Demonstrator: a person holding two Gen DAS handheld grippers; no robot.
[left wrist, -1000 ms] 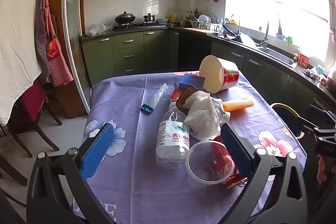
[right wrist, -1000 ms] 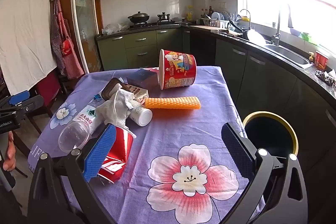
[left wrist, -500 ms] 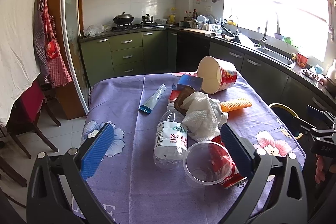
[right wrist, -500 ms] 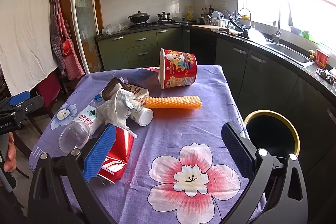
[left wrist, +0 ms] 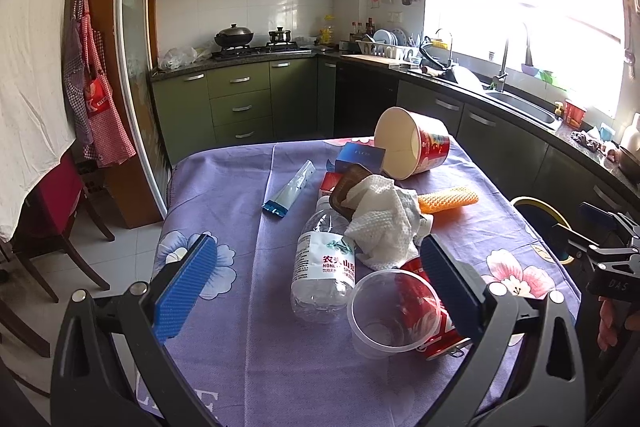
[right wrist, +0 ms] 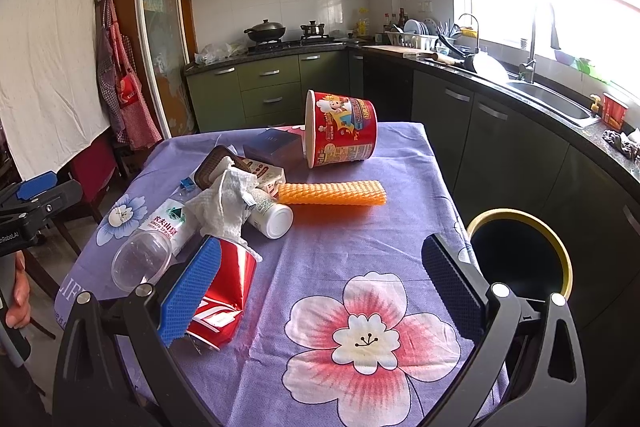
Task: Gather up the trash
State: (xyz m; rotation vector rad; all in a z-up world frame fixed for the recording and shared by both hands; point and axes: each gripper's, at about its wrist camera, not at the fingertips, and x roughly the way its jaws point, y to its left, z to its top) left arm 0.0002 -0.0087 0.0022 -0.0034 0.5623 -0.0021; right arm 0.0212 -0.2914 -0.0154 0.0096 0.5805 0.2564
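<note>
Both grippers stay wide open and empty, almost unmoved since a second ago: the left gripper (left wrist: 316,285) hovers over the clear cup (left wrist: 387,311) and water bottle (left wrist: 326,259), the right gripper (right wrist: 320,283) beside the red can (right wrist: 224,291). Trash lies on the purple tablecloth (right wrist: 360,227); the bin (right wrist: 520,251) stands just beside.

Light: strong daylight came from the window (left wrist: 532,7) at 2 o'clock.
Glare: the window was fully overexposed.
Edges: fisheye bending and dark corners.
Focus: sharp at the centre.
</note>
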